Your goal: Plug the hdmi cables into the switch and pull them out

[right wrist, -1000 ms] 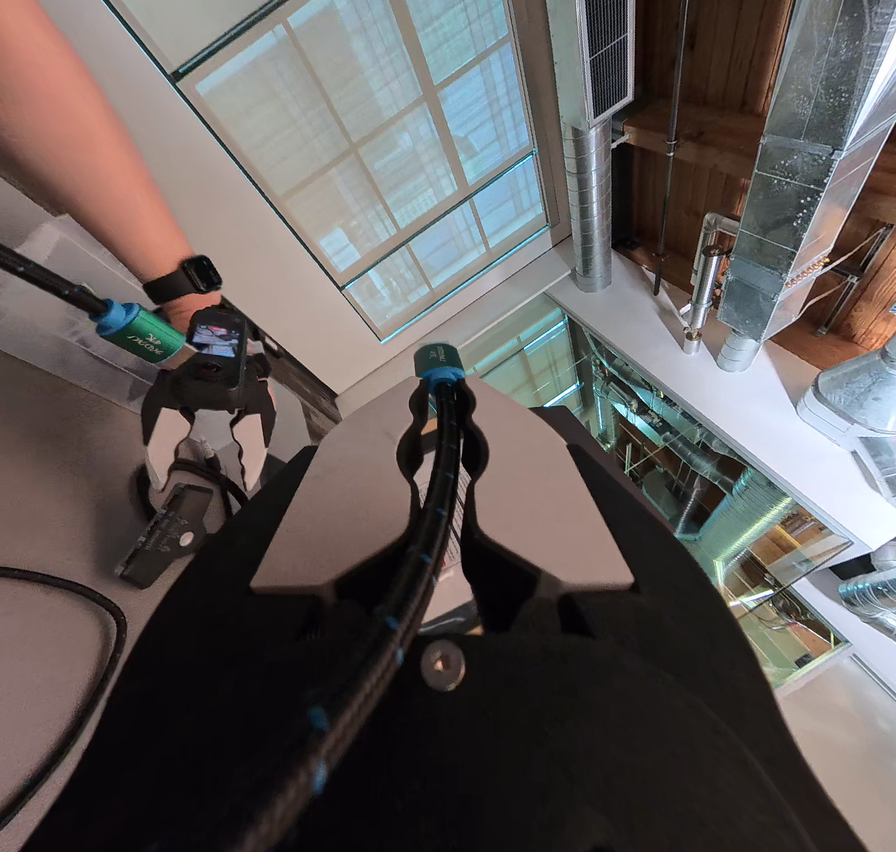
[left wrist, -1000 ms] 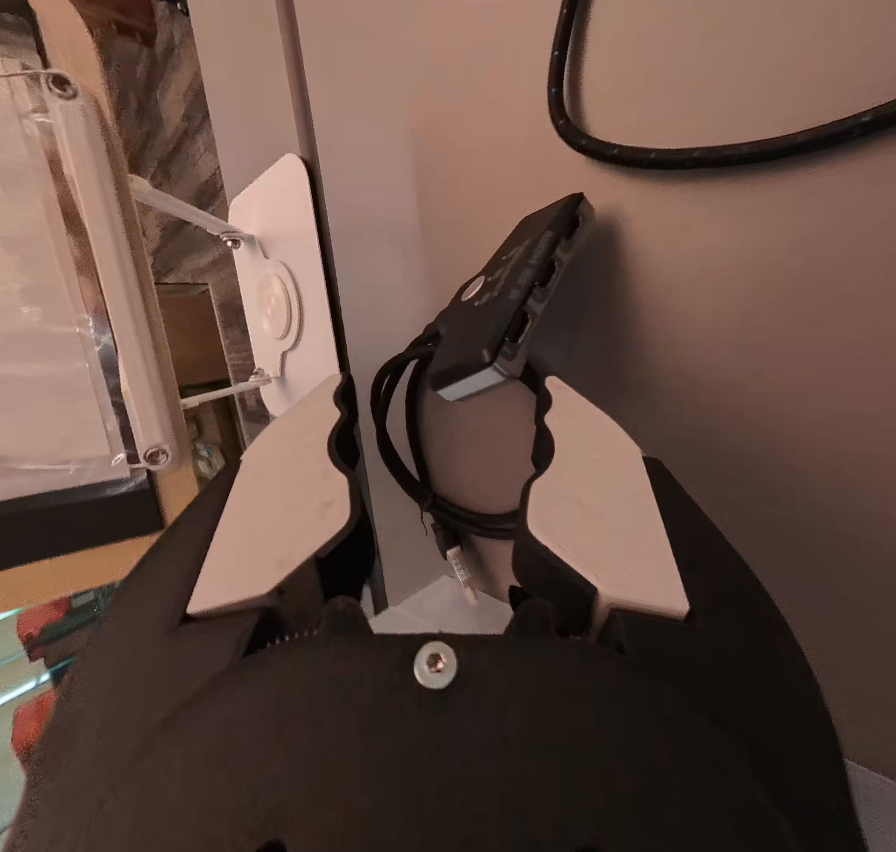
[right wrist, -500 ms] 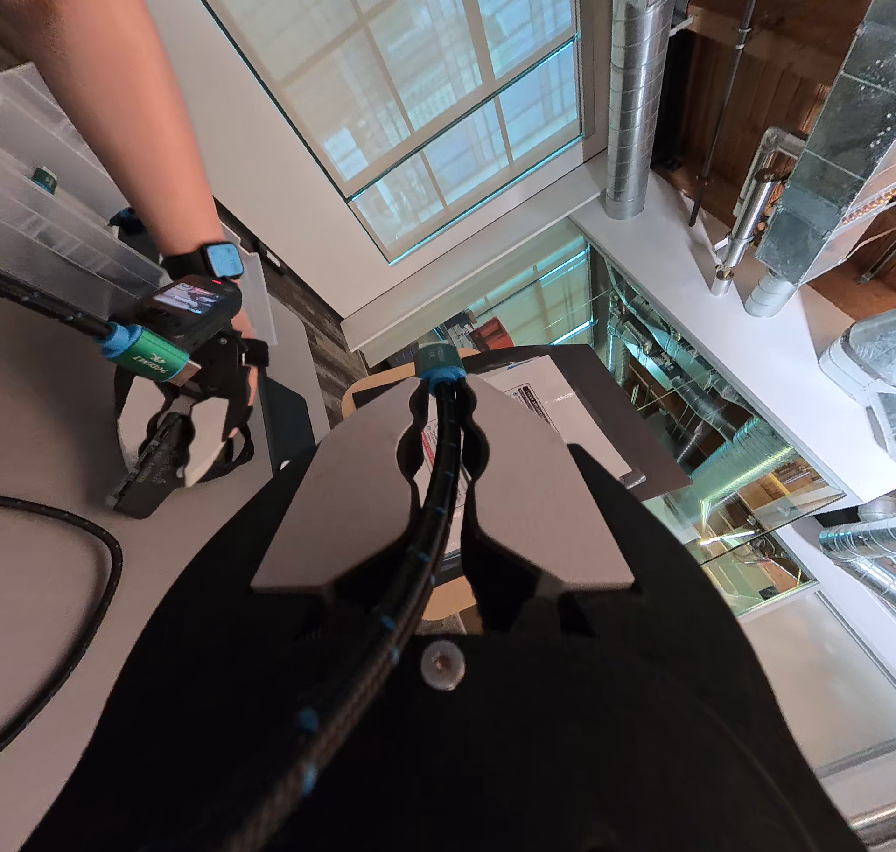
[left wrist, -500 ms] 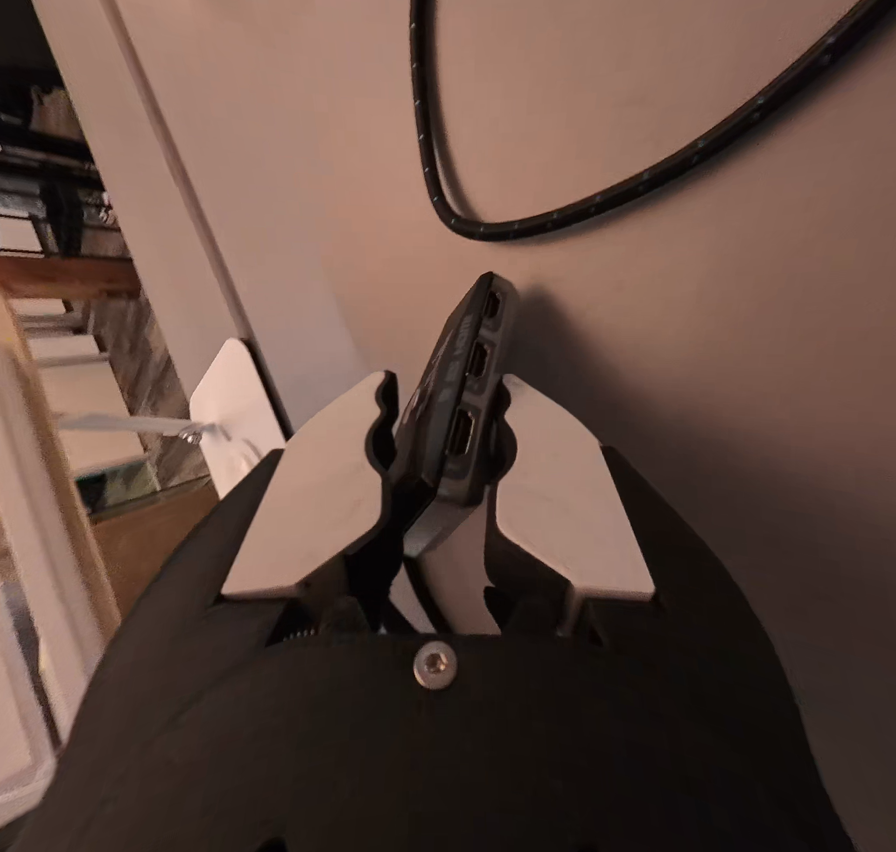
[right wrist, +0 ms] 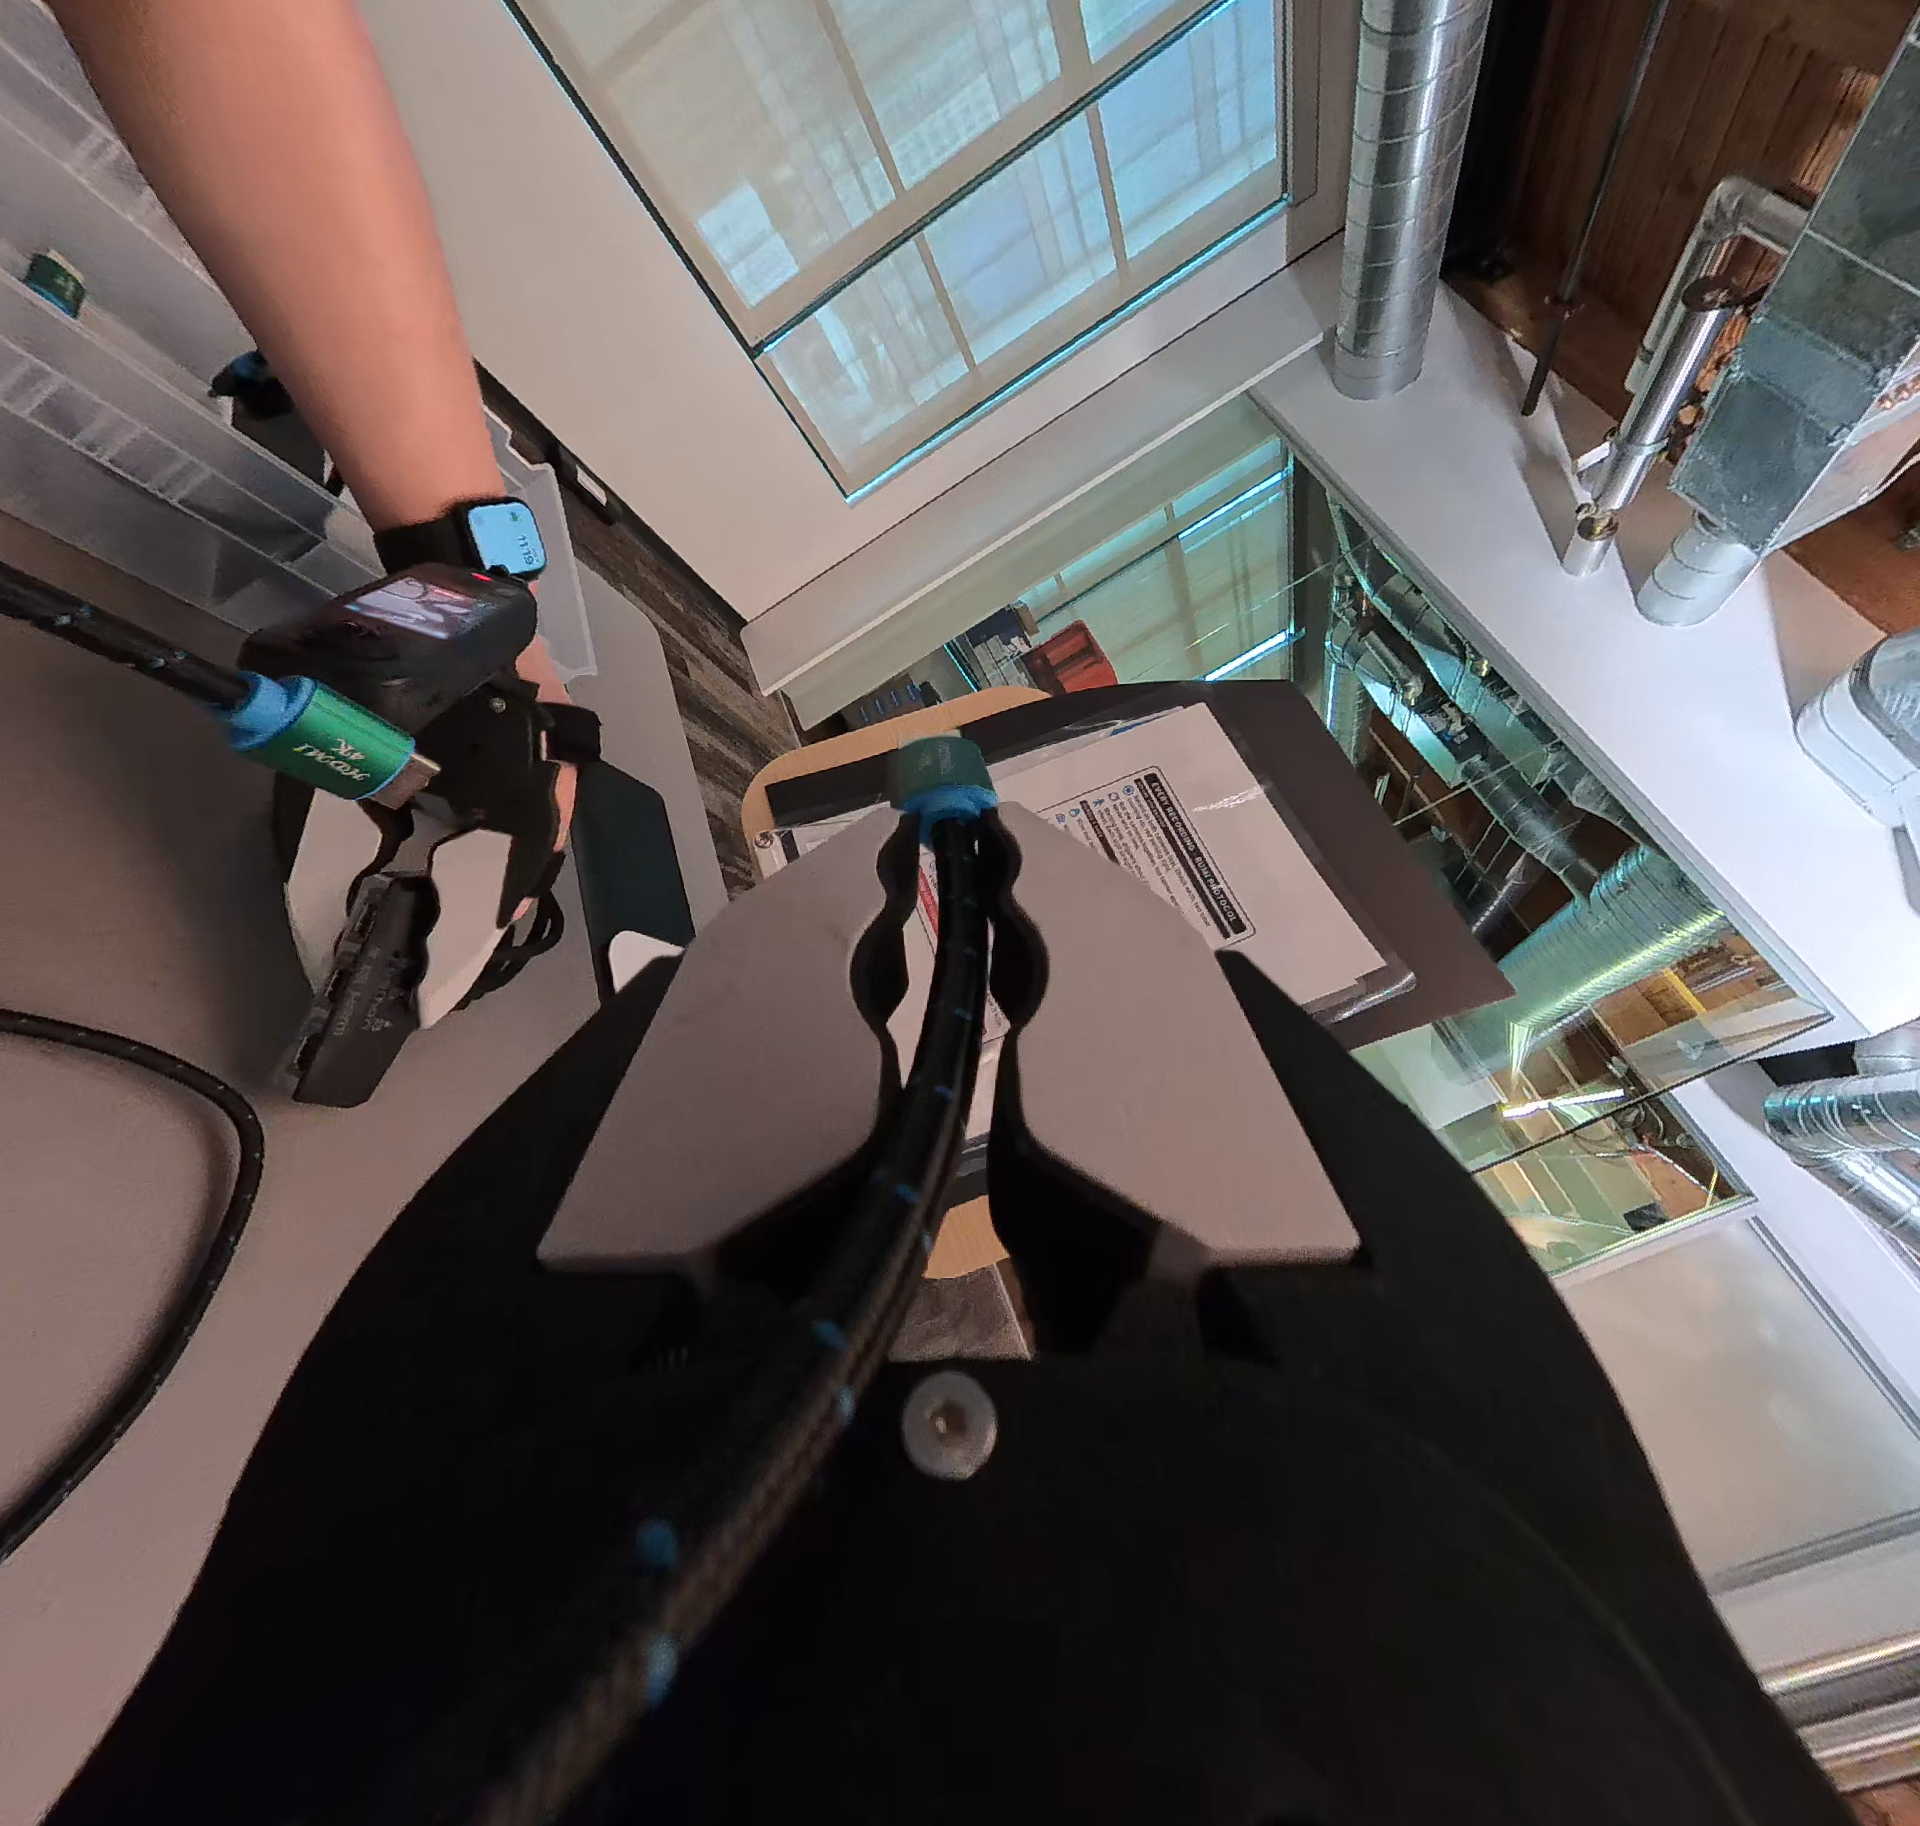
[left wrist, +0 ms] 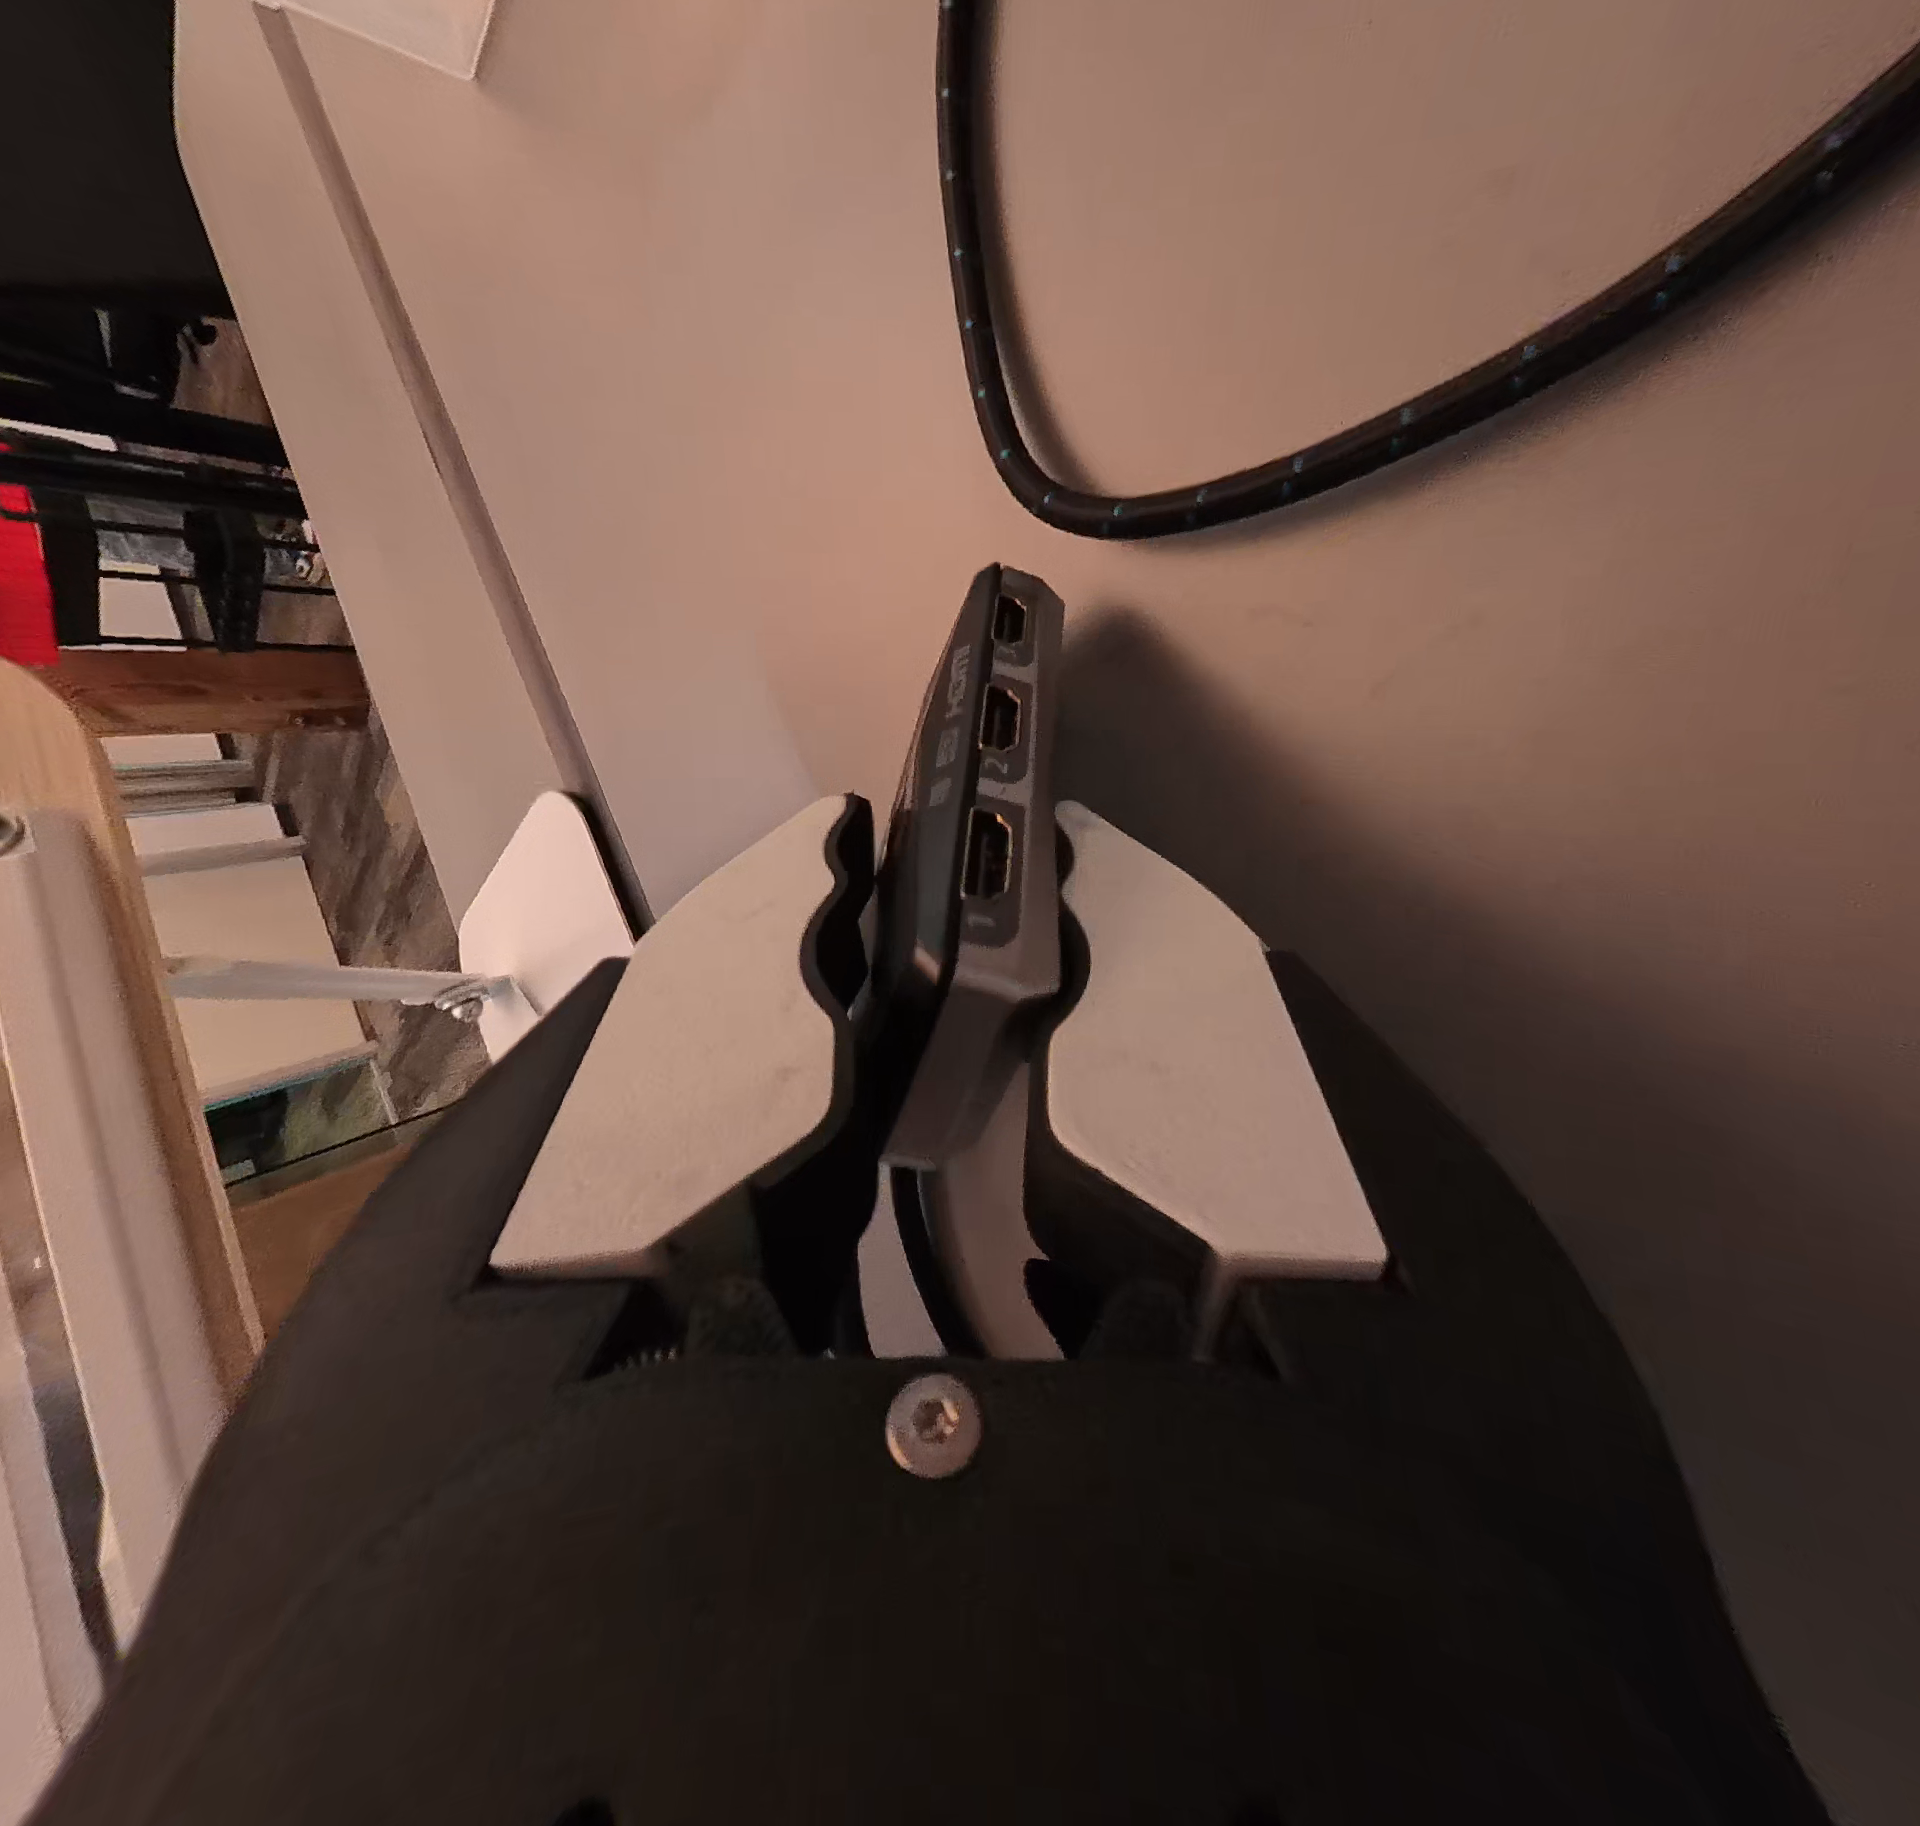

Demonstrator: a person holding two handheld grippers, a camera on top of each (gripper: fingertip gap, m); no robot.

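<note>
My left gripper (left wrist: pixel 961 831) is shut on the black HDMI switch (left wrist: pixel 977 820), holding it on edge with its three empty ports facing me. The switch also shows in the right wrist view (right wrist: pixel 358 1007), held by that gripper under a person's hand. My right gripper (right wrist: pixel 940 831) is shut on a black braided HDMI cable (right wrist: pixel 935 1028) just behind its green plug (right wrist: pixel 940 768), which points away from the switch. A second green HDMI plug (right wrist: pixel 332 742) hangs in the air to the left of it. A loop of black cable (left wrist: pixel 1299 467) lies on the grey table beyond the switch.
A grey table (left wrist: pixel 1455 841) carries the cable loop. A white stand plate (left wrist: pixel 540 883) sits at the table's left edge. A dark board with a white sheet (right wrist: pixel 1195 841) lies beyond my right gripper. A clear plastic bin (right wrist: pixel 94 405) stands at the far left.
My left gripper moved onto the switch, closed on it and tipped it onto its edge. My right gripper has swung round, still holding the cable.
</note>
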